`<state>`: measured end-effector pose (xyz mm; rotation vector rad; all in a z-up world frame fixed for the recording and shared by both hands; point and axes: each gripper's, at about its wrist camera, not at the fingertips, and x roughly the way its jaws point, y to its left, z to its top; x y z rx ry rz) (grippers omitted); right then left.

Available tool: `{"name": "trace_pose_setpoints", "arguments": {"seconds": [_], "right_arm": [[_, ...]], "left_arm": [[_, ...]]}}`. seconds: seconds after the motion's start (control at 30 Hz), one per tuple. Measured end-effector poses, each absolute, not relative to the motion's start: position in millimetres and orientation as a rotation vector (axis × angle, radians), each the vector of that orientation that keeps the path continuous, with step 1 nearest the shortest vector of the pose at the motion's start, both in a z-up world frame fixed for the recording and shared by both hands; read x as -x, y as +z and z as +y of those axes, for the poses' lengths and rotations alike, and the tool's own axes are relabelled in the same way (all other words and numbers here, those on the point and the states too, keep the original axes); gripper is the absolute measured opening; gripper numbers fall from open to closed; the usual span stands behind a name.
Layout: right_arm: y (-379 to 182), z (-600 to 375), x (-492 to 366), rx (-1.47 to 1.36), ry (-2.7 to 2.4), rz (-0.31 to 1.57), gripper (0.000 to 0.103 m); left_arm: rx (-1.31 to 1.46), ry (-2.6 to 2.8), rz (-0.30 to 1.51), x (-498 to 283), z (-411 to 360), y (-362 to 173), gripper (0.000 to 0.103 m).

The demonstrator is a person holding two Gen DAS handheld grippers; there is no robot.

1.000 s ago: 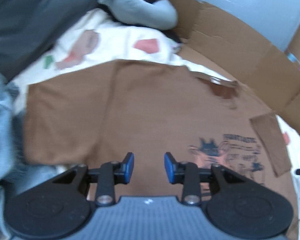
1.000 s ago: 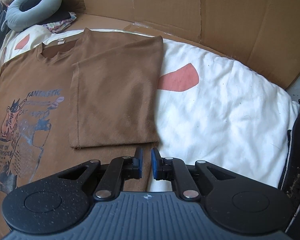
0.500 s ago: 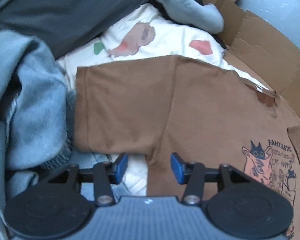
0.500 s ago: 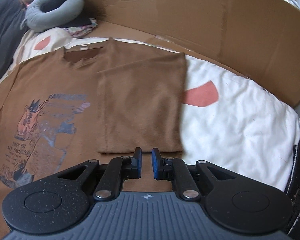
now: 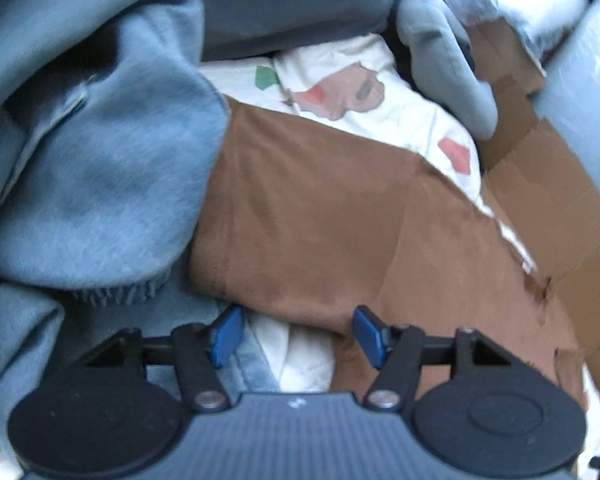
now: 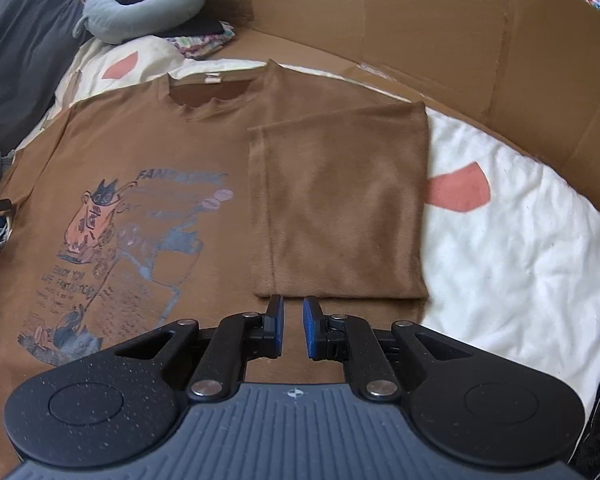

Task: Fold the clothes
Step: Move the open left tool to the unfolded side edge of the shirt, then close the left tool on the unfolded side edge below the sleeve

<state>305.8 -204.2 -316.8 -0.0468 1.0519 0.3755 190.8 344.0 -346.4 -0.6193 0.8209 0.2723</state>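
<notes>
white quilt (image 6: 520, 248) | brown T-shirt (image 6: 148, 152) hem beside opening left gripper (image 5: 298, 334)

Cardboard wall (image 6: 440, 36) behind white quilt (image 6: 520, 248); grey neck pillow (image 6: 140, 4) far corner.

T-shirt (image 6: 148, 152): brown, blue-and-orange cat print on the left. Bedsheet (image 6: 512, 248): white with orange patches. Neck pillow (image 6: 140, 4) far left: grey-blue. Cardboard (image 6: 420, 32): tan. Sweatshirt (image 5: 100, 152): light blue.
</notes>
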Motion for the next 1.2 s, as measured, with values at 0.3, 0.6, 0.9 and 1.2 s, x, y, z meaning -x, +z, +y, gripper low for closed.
{"name": "trace_pose_setpoints", "arguments": {"seconds": [0.3, 0.6, 0.9, 1.2], "right_arm": [[-319, -189, -302, 0.052, 0.421, 1.059, 0.013], [-317, -181, -299, 0.055, 0.447, 1.045, 0.013], [-316, -170, -298, 0.047, 0.484, 1.032, 0.013], [-319, -154, -298, 0.042, 0.529, 1.033, 0.013]], "left_arm": [[0.799, 0.25, 0.684, -186, 359, -362, 0.085], [0.774, 0.281, 0.642, -185, 358, -342, 0.07], [0.721, 0.232, 0.593, -193, 348, -323, 0.059], [0.706, 0.33, 0.642, -201, 353, -334, 0.033]]}}
